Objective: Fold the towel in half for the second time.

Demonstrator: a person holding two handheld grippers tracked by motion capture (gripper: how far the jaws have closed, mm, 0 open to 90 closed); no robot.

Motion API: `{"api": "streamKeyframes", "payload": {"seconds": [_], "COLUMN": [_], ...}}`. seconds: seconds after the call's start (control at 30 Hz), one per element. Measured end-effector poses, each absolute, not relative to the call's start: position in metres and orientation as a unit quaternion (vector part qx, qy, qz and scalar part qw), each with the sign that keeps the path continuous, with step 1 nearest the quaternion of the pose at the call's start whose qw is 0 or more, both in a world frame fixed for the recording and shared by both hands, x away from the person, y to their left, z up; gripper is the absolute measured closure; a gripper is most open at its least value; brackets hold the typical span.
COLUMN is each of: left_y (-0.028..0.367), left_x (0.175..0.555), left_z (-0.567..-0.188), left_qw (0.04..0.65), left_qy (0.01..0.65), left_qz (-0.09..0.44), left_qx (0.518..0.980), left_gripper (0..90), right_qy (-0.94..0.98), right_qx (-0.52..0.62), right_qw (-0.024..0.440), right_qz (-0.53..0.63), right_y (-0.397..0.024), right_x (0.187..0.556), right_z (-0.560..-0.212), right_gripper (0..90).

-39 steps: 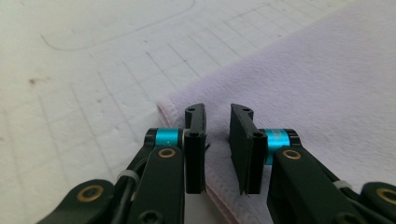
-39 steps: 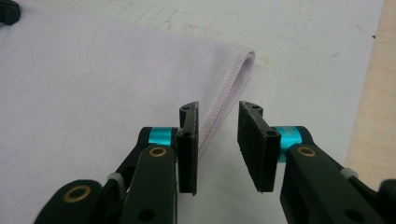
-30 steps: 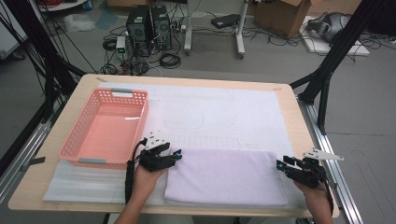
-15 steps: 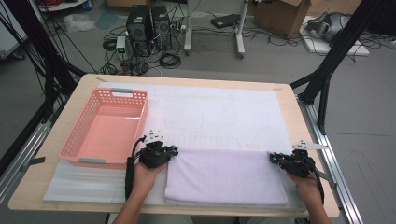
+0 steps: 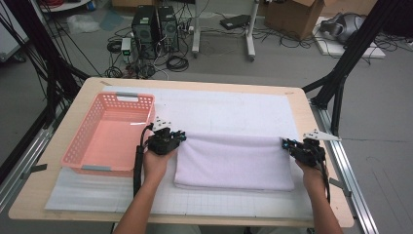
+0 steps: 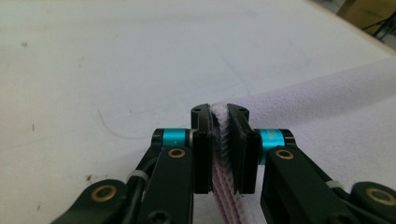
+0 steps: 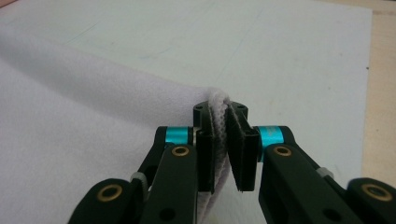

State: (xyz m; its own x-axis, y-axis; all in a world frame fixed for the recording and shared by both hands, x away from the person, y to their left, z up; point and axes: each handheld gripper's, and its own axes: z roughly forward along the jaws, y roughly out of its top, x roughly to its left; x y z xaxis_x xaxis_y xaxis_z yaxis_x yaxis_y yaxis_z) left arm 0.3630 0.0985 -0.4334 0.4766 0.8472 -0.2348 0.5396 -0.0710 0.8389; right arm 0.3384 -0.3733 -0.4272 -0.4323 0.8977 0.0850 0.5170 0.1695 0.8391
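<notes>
A folded lavender towel lies on the counter, just right of a pink basket. The left gripper and right gripper each pinch a far towel corner.

- A wooden table with rounded corners stands on a grey floor; a white gridded mat covers most of its top.
- Black frame struts rise at both sides of the table, and metal rails run along its edges.
- Beyond the far edge, two black computer towers sit among tangled cables.
- White stand legs, a cardboard box and a grey helmet-like device lie farther back.
</notes>
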Motion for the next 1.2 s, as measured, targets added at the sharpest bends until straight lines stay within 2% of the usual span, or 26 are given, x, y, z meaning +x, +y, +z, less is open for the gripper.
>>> {"api": "streamKeyframes", "payload": {"seconds": [0.07, 0.13, 0.2, 0.27, 0.4, 0.47, 0.53, 0.67, 0.83, 1.03, 1.1, 1.2], "left_y": [0.099, 0.099, 0.098, 0.098, 0.096, 0.096, 0.097, 0.102, 0.106, 0.106, 0.109, 0.115], "left_x": [0.363, 0.359, 0.353, 0.343, 0.326, 0.317, 0.308, 0.294, 0.279, 0.261, 0.258, 0.254], "left_z": [-0.436, -0.434, -0.429, -0.425, -0.427, -0.43, -0.435, -0.447, -0.45, -0.45, -0.451, -0.45], "left_qw": [0.467, 0.466, 0.464, 0.478, 0.483, 0.483, 0.482, 0.48, 0.478, 0.459, 0.455, 0.47], "left_qy": [0.495, 0.49, 0.476, 0.457, 0.444, 0.442, 0.446, 0.453, 0.455, 0.439, 0.444, 0.446], "left_qz": [0.159, 0.149, 0.15, 0.159, 0.148, 0.151, 0.138, 0.118, 0.111, 0.13, 0.126, 0.13], "left_qx": [0.715, 0.722, 0.732, 0.733, 0.74, 0.74, 0.741, 0.742, 0.743, 0.761, 0.761, 0.75], "left_gripper": [71.5, 60.7, 53.8, 54.0, 61.7, 73.5, 78.7, 77.1, 73.3, 73.2, 71.9, 64.9], "right_qy": [0.728, 0.721, 0.718, 0.718, 0.723, 0.725, 0.73, 0.743, 0.763, 0.785, 0.781, 0.768], "right_qx": [0.498, 0.513, 0.518, 0.512, 0.5, 0.494, 0.485, 0.469, 0.456, 0.455, 0.46, 0.472], "right_qw": [0.226, 0.226, 0.217, 0.219, 0.215, 0.209, 0.198, 0.183, 0.159, 0.174, 0.178, 0.184], "right_qz": [0.414, 0.407, 0.411, 0.417, 0.426, 0.432, 0.439, 0.44, 0.429, 0.382, 0.382, 0.391], "right_y": [-0.37, -0.37, -0.374, -0.378, -0.384, -0.386, -0.388, -0.389, -0.388, -0.385, -0.386, -0.389], "right_x": [0.343, 0.343, 0.339, 0.331, 0.314, 0.306, 0.296, 0.275, 0.253, 0.235, 0.231, 0.225], "right_z": [-0.429, -0.431, -0.43, -0.427, -0.423, -0.423, -0.423, -0.43, -0.435, -0.442, -0.442, -0.438], "right_gripper": [71.6, 60.5, 57.3, 56.4, 56.9, 58.1, 58.9, 64.5, 66.3, 66.7, 65.6, 56.2]}}
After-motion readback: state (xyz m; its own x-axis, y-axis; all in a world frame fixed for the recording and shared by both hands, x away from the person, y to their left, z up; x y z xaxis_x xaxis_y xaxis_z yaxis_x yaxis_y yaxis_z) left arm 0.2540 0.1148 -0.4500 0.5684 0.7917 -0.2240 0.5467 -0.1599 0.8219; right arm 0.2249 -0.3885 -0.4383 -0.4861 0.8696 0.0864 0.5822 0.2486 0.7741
